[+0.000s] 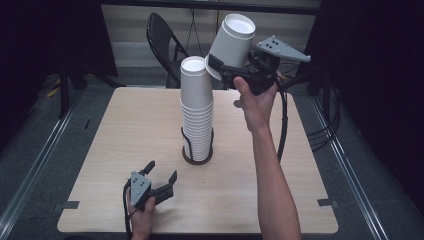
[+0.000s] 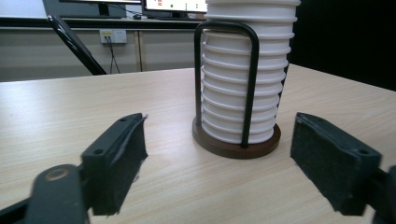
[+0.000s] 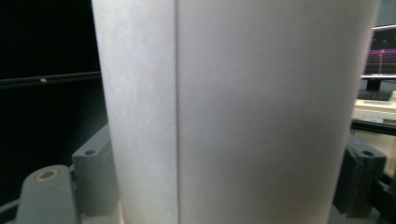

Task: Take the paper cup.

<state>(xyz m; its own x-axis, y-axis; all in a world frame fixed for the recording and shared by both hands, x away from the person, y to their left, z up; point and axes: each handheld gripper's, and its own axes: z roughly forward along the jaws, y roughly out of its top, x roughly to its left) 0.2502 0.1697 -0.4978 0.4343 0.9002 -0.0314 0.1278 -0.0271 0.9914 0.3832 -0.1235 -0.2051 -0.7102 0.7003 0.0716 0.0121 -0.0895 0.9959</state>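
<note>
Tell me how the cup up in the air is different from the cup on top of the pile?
The held cup is up in the air, clamped in the right gripper; the top cup sits on the stack in its holder on the table. The held cup leans to one side; the top cup stands straight. The held cup is alone; the top cup is nested over others. Both are white, upside-down paper cups.

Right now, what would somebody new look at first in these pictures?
Probably the white paper cup held up high and tilted in the right gripper, above the far side of the table. Next, the tall stack of cups standing in a wire holder on a round brown base mid-table. The left gripper sits low near the front edge, fingers spread wide.
</note>
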